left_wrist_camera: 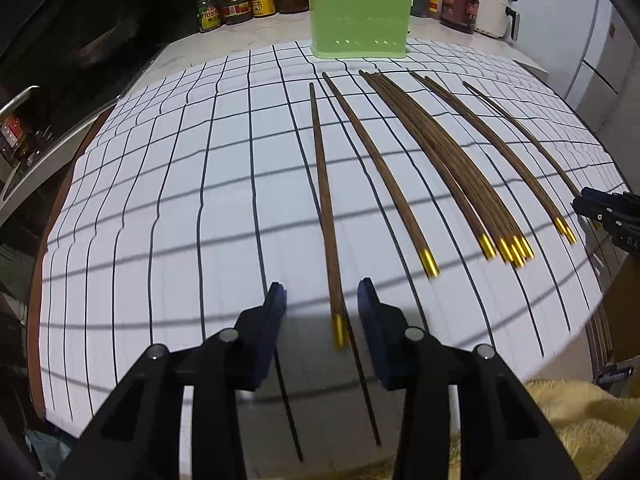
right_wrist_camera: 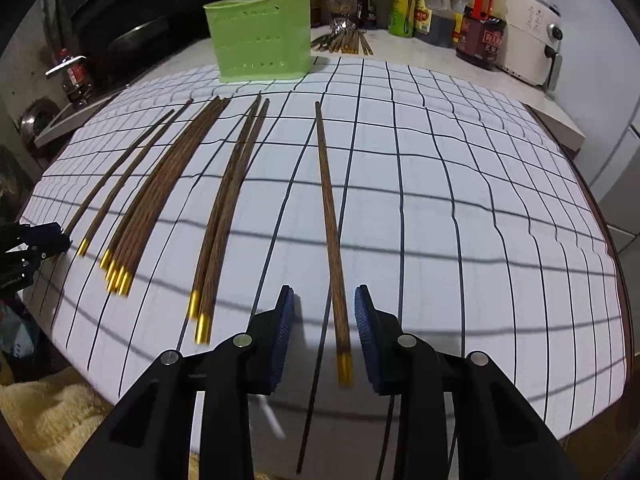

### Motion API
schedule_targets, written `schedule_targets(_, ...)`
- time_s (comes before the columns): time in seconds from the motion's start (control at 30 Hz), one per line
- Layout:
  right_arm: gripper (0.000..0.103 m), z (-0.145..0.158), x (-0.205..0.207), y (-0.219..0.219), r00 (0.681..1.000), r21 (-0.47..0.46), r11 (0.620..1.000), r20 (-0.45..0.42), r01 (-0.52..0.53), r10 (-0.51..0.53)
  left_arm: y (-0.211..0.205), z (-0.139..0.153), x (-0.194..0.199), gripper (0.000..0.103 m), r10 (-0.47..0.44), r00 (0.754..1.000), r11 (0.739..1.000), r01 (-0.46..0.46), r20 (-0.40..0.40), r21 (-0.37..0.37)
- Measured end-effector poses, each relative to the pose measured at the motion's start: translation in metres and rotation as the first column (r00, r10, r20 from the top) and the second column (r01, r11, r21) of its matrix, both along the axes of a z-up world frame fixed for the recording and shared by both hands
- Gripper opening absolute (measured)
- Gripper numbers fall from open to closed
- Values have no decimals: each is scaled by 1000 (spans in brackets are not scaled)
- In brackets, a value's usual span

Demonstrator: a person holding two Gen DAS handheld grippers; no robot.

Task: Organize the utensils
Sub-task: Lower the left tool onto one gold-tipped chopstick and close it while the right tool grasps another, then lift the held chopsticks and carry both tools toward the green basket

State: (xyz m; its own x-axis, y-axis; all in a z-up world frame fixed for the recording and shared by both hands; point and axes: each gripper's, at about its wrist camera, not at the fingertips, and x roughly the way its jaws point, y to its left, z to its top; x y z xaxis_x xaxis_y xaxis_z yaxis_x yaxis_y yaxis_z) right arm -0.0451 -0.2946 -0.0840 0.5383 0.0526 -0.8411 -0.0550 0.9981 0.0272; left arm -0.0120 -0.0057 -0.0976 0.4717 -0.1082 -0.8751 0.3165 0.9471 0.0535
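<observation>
Several brown wooden chopsticks with gold ends lie on a white checked cloth [left_wrist_camera: 160, 200]. In the left wrist view, my left gripper [left_wrist_camera: 322, 300] is open, its blue pads either side of the gold end of the leftmost chopstick [left_wrist_camera: 326, 208]. A bundle of chopsticks [left_wrist_camera: 448, 160] lies to its right. In the right wrist view, my right gripper [right_wrist_camera: 324, 308] is open around the near end of the rightmost chopstick [right_wrist_camera: 330, 220]. The bundle [right_wrist_camera: 160, 196] lies to the left. A green slotted utensil holder [left_wrist_camera: 360, 16] [right_wrist_camera: 262, 36] stands upright at the cloth's far edge.
Sauce jars [left_wrist_camera: 240, 6] and bottles [right_wrist_camera: 480, 28] line the back counter beside a white appliance [right_wrist_camera: 532, 32]. More chopsticks [right_wrist_camera: 344, 42] lie behind the holder. A yellow towel [left_wrist_camera: 580, 420] lies at the near edge. A stove area [right_wrist_camera: 80, 80] is on the left.
</observation>
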Motion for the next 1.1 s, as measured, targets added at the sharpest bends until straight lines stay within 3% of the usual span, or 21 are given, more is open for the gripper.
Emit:
schedule_targets(0.2, 34, -3, -22, -2, 998, 15, 1000, 59, 0, -1, -6, -1, -12, 32, -13, 999, 1000, 13, 42, 2)
schedule_targets(0.47, 33, -3, -22, -1, 995, 14, 1000, 98, -7, 6, -13, -3, -8, 32, -14, 997, 1000, 14, 76, 1)
schedule_targets(0.57, 32, -4, -25, -5, 995, 26, 1000, 100, 3, -5, -13, -2, -8, 27, -21, 997, 1000, 22, 71, -11)
schedule_targets(0.6, 31, -4, -25, -6, 995, 28, 1000, 102, 9, -12, -13, -2, -7, 22, -23, 997, 1000, 24, 74, -7)
schedule_targets(0.7, 12, -4, -26, -9, 993, 27, 999, 110, 39, -42, -12, -2, -6, 8, -20, 996, 1000, 20, 84, 5)
schedule_targets(0.8, 7, -2, -24, -11, 992, 38, 998, 110, 55, -59, -6, 3, -2, 7, -20, 997, 999, 23, 78, -44)
schedule_targets(0.9, 7, 14, -24, -10, 986, 57, 997, 152, 58, -66, -3, 20, -3, 7, -36, 988, 998, 43, 148, -43)
schedule_targets(1.1, 7, 69, -21, -11, 961, 122, 991, 263, 53, -84, 10, 78, 4, 7, -19, 944, 994, 52, 329, -92)
